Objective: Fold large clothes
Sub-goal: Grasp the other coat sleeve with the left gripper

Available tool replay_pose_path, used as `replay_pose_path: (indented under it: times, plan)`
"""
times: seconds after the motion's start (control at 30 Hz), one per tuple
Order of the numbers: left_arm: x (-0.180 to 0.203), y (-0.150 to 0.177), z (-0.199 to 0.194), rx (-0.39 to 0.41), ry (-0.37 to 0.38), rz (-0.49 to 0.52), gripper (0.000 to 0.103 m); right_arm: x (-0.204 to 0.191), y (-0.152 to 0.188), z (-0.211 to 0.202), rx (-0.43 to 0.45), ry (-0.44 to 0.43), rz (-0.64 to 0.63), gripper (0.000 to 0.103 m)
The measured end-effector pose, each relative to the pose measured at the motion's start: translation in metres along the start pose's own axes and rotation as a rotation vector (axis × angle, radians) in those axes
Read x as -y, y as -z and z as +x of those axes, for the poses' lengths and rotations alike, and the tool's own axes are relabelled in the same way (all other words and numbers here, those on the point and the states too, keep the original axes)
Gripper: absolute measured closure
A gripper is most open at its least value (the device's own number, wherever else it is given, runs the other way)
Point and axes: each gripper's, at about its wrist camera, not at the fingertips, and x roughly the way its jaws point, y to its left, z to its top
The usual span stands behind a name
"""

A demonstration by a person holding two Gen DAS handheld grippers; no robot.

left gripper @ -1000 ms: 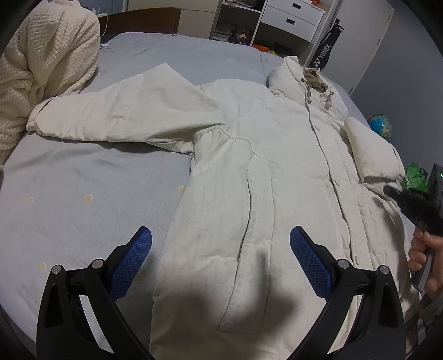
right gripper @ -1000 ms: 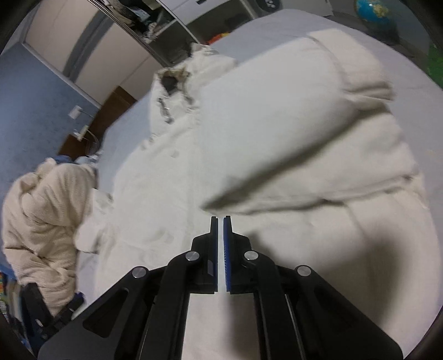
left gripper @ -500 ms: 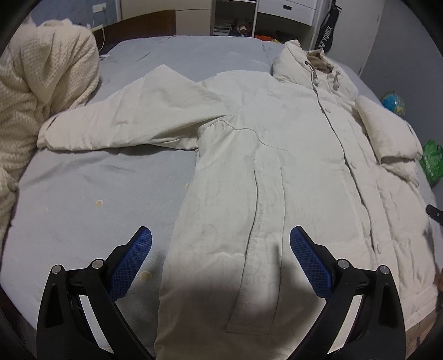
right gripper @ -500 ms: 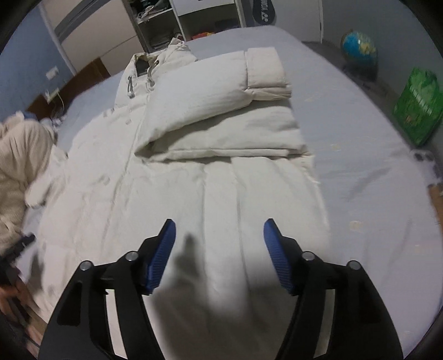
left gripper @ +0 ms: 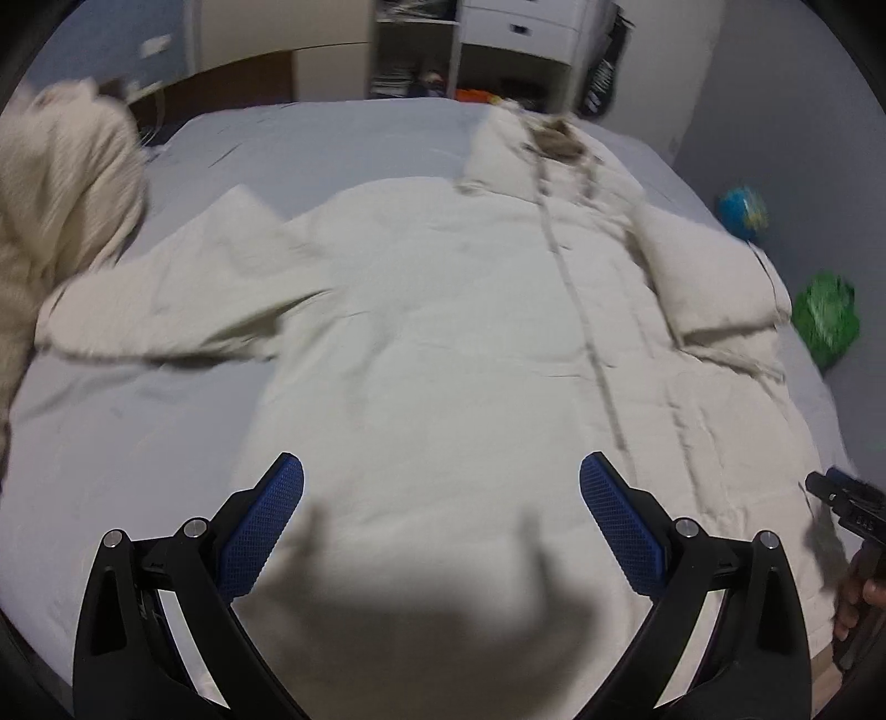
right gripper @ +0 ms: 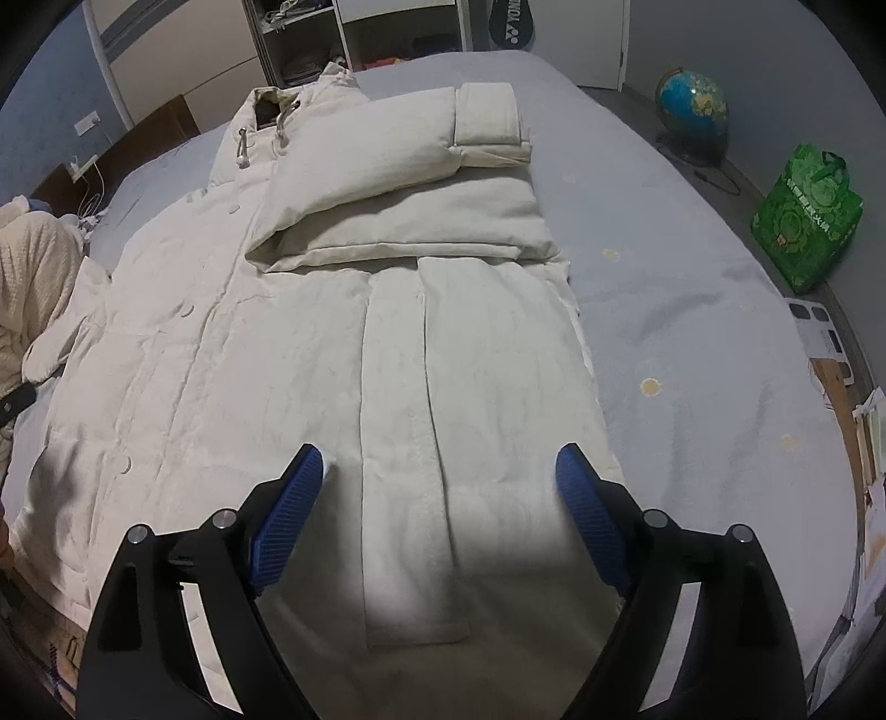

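Note:
A large cream padded coat (left gripper: pixel 454 332) lies face up on the grey bed (left gripper: pixel 127 443), hood at the far end. Its left sleeve (left gripper: pixel 166 293) is spread out sideways. Its right sleeve (right gripper: pixel 398 183) is folded over the chest, cuff doubled back. My left gripper (left gripper: pixel 443 515) is open and empty, above the coat's lower left half. My right gripper (right gripper: pixel 440 498) is open and empty, above the lower right front with its pocket flap (right gripper: pixel 404 443). The right gripper also shows at the right edge of the left wrist view (left gripper: pixel 847 504).
A cream knitted blanket (left gripper: pixel 61 188) is heaped at the bed's left side. A globe (right gripper: pixel 692 111) and a green bag (right gripper: pixel 805 216) stand on the floor to the right. Shelves and drawers (left gripper: pixel 498 44) stand beyond the bed. Papers (right gripper: pixel 864 443) lie at the right edge.
My right gripper has let go of the folded sleeve, opened, and pulled back to the coat's lower half. My left gripper has swung right over the coat, still open.

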Motion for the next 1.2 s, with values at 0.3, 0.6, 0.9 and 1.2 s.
replay_pose_path:
  times: [0.3, 0.6, 0.9, 1.2]
  plan:
    - [0.113, -0.030, 0.034, -0.042, 0.089, 0.245, 0.007, 0.007, 0.001, -0.001, 0.017, -0.016, 0.040, 0.021]
    - [0.211, -0.064, 0.062, -0.013, 0.065, 0.438, 0.007, 0.011, 0.002, 0.007, -0.013, -0.021, 0.070, 0.021]
    - [0.281, -0.084, 0.112, -0.060, 0.052, 0.598, 0.020, 0.013, 0.003, 0.008, -0.011, -0.038, 0.084, 0.021]
    - [0.324, -0.090, 0.140, -0.093, -0.002, 0.728, 0.055, 0.018, 0.003, 0.014, -0.023, -0.067, 0.114, 0.021]
